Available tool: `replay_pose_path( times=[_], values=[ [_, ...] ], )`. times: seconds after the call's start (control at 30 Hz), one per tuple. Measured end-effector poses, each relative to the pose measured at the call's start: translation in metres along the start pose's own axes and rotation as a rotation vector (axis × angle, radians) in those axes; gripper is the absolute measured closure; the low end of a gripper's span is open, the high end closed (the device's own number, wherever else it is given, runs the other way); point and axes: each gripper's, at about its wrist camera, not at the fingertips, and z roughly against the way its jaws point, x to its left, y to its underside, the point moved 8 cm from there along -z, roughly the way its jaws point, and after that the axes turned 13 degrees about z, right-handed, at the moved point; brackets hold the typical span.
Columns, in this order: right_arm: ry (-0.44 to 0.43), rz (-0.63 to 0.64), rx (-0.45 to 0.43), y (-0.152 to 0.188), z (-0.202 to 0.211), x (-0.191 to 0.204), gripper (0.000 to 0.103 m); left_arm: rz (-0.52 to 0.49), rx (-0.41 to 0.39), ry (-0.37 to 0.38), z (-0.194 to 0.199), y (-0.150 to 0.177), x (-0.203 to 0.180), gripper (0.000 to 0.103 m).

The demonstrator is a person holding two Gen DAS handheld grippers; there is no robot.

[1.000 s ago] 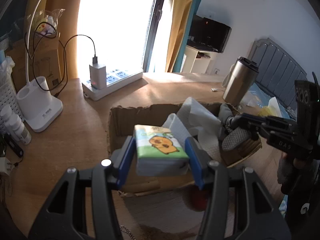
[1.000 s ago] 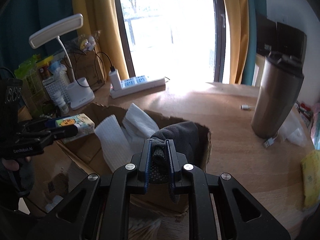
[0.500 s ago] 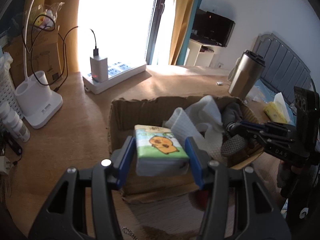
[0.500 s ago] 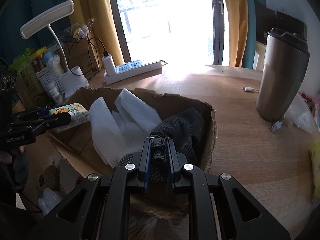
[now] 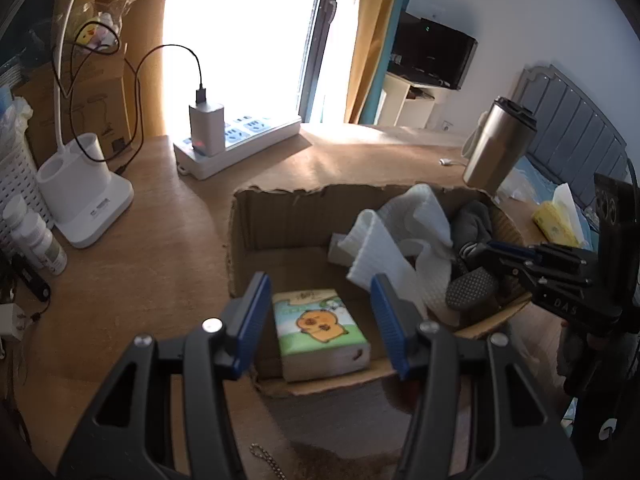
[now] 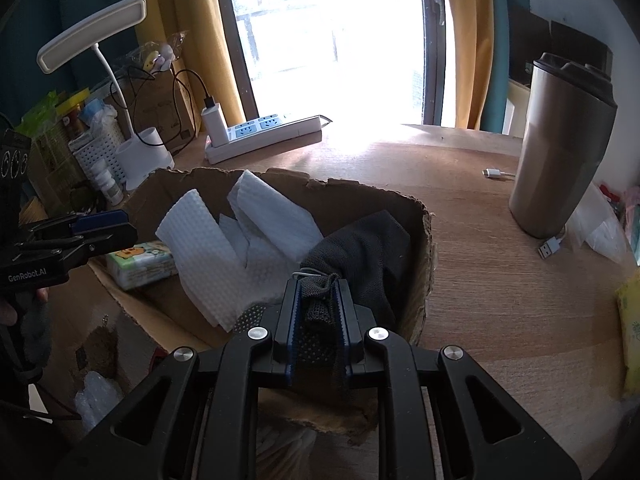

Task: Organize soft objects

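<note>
A cardboard box (image 5: 280, 216) (image 6: 424, 240) stands on the wooden desk. A green tissue pack with a cartoon animal (image 5: 318, 330) (image 6: 140, 264) lies in the box's near left corner. My left gripper (image 5: 320, 314) is open above it, fingers apart on either side, not touching. White cloths (image 5: 384, 252) (image 6: 240, 236) lie in the box's middle. My right gripper (image 6: 318, 296) is shut on a dark grey knitted sock (image 6: 360, 256) (image 5: 472, 284) hanging over the box's right side.
A white power strip with a charger (image 5: 236, 140) (image 6: 260, 136) and a white lamp base (image 5: 84, 192) stand behind the box on the left. A steel tumbler (image 5: 500, 144) (image 6: 560, 160) stands at the right, with a yellow tissue pack (image 5: 556, 224) and USB cables (image 6: 552, 246) near it.
My left gripper opened and let go of the tissue pack, which now lies in the box. My right gripper lowered slightly over the box, still holding the sock.
</note>
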Motion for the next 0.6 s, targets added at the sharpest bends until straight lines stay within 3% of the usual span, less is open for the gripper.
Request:
replay_pose_path(
  times=[0.13,0.27,0.6],
  values=[
    [0.005,0.0,-0.002,0.0,0.003,0.001,0.082,-0.002,-0.006,0.002,0.004,0.0,-0.001,0.049],
    [0.014,-0.002,-0.011,-0.002,0.01,0.002,0.07,-0.003,-0.015,0.007,0.01,0.0,-0.003,0.049],
    [0.037,0.001,-0.046,-0.004,0.031,0.009,0.062,-0.007,-0.05,0.016,0.031,0.003,-0.009,0.049]
  ],
)
